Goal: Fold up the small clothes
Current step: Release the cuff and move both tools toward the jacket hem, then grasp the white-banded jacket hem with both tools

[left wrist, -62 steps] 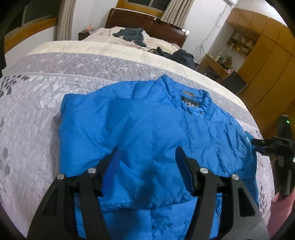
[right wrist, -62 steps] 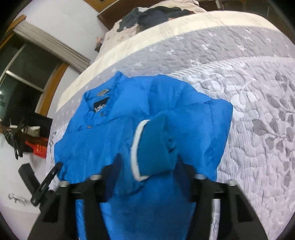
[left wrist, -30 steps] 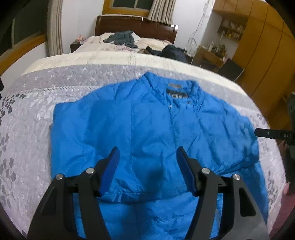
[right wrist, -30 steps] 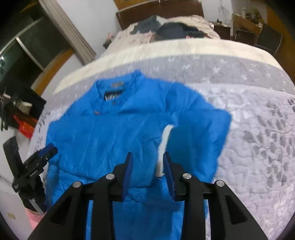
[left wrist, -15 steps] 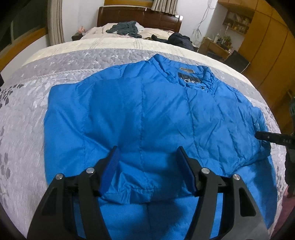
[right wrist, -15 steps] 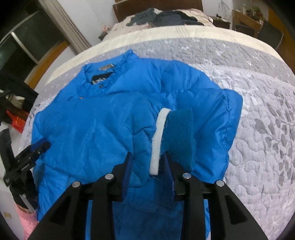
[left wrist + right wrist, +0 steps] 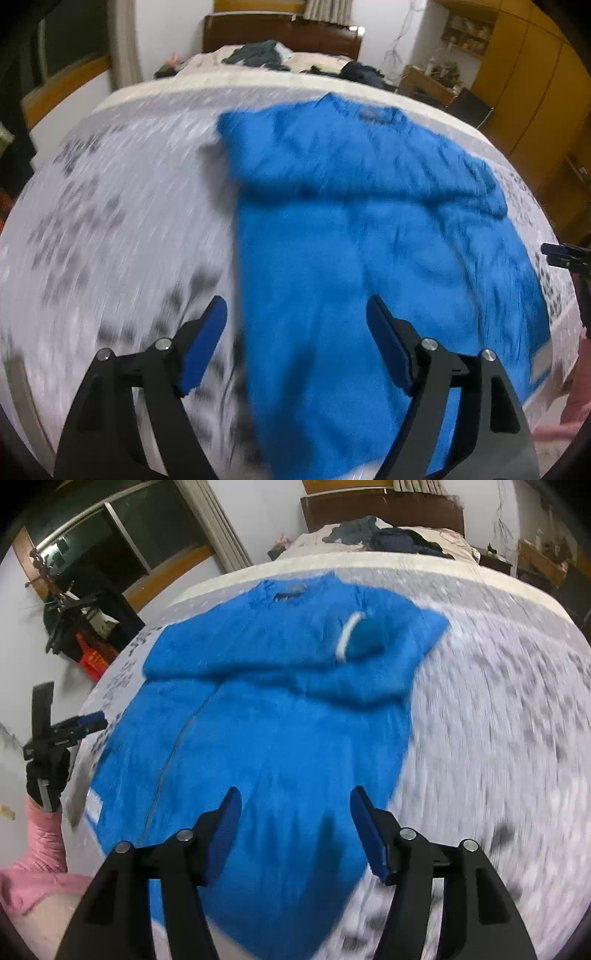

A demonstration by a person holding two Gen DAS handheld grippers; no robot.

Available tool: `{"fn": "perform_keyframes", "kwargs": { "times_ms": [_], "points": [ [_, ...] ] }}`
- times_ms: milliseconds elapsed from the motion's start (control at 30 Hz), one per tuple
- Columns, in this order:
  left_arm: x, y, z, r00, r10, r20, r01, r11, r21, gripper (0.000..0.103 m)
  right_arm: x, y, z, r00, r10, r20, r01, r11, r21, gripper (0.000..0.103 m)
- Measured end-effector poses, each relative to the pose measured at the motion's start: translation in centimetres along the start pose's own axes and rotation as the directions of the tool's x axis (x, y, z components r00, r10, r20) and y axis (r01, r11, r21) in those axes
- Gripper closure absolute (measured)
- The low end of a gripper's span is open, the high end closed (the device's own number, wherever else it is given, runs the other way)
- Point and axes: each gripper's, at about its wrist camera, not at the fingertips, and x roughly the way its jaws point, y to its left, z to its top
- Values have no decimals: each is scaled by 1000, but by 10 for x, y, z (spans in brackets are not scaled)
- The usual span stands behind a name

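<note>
A bedroom: on a grey quilted bed a blue puffer jacket is lying, sleeves now folded across. Left claw and right claw, which has released the cuff, are hovering open, pulling back.

**Two wrist fisheyes, same bed, opposite sides**

Left wrist cam rides the left hand-held gripper and looks low across the bed toward the headboard. Right wrist cam sits on the right hand-held gripper, same heading, shifted right. Both are close above the blue jacket, which they share, and each catches the other gripper at its edge.
</note>
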Motion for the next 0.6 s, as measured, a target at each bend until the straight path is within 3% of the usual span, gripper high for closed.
{"fn": "perform_keyframes", "kwargs": {
  "times_ms": [167,267,433,600],
  "points": [
    [-25,20,-60,999,-39,-27,36,994,-102,23,-19,4,-55,1000,14,1,-14,999,43,37],
    [-31,17,-84,999,-38,-32,34,993,-114,23,-25,6,-79,1000,6,-9,-5,997,72,37],
    [-32,10,-109,994,-77,-74,68,990,-123,22,-31,9,-117,999,39,-29,-35,992,125,35],
    [-23,1,-122,976,-187,-114,170,974,-147,22,-23,11,-145,996,69,-60,-58,984,169,35]
  ]
}}
